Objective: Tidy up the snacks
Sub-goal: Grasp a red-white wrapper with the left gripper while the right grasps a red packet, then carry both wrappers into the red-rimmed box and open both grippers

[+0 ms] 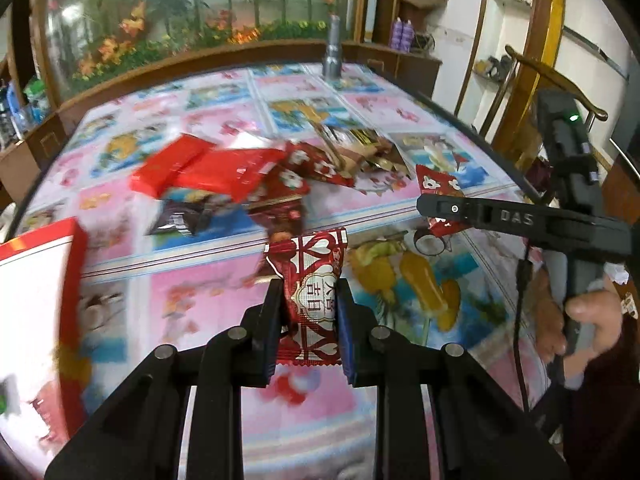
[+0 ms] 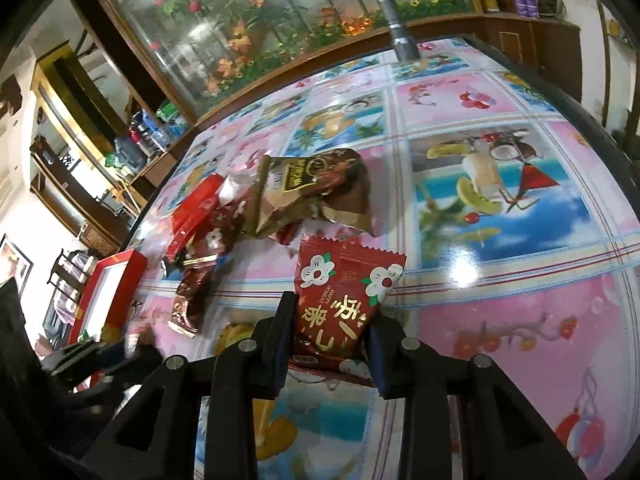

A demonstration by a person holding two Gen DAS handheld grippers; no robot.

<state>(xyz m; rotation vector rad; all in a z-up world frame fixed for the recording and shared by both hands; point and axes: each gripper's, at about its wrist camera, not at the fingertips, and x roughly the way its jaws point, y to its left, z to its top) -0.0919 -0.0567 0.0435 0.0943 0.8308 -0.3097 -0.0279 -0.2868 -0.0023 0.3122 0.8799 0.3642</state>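
The left gripper pinches a red heart-patterned candy above the flowered tablecloth. The right gripper clamps a red packet with white flowers, its far end over the cloth. Beyond lies a pile of snacks, a brown bag among them. A red-rimmed box sits at the left.

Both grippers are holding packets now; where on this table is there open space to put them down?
Bare tablecloth lies right of the flower packet in the right gripper, out to the table edge, and beyond the snack pile up to the flashlight. It is crowded between the pile and the red box, where the left gripper holds the heart packet.
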